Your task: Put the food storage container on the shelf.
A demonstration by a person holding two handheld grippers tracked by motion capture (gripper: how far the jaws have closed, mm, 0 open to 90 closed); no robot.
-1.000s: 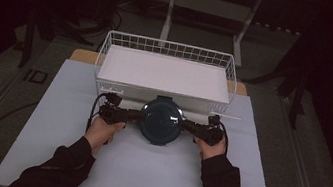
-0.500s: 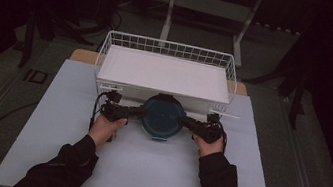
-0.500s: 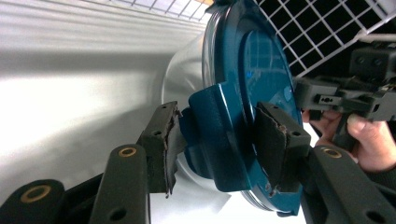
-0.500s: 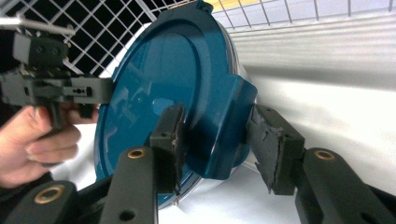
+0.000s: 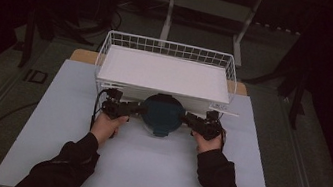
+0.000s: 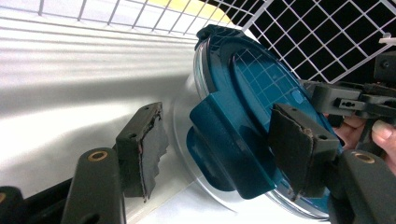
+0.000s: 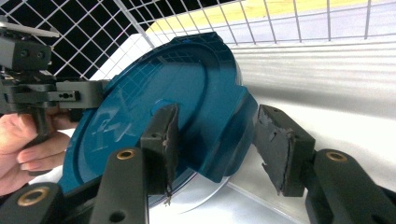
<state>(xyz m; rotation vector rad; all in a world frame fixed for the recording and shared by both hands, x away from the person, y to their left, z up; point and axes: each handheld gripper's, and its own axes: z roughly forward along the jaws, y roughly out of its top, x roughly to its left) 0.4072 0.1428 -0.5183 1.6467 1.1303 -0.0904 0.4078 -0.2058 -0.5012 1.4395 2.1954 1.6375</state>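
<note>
A round teal lid [image 5: 163, 115] with clip tabs and a clear rim stands tilted against the front of the white wire basket [image 5: 170, 43]. My left gripper [image 5: 139, 109] is at its left edge and my right gripper [image 5: 186, 118] at its right edge. In the left gripper view the gripper [image 6: 222, 149] straddles a teal tab [image 6: 224, 154], and one pad [image 6: 144, 149] stands clear of it. In the right gripper view the gripper [image 7: 222, 140] straddles the opposite tab [image 7: 229, 135], with a gap at the outer pad [image 7: 280, 144]. Both pairs of jaws have just been opening.
A white board [image 5: 165, 73] fills the bottom of the basket, which stands right behind the lid. A pale mat [image 5: 142, 170] covers the table under my forearms. Dark floor and stands surround the table.
The lid and both hands have edged slightly toward the basket front. Nothing else has moved.
</note>
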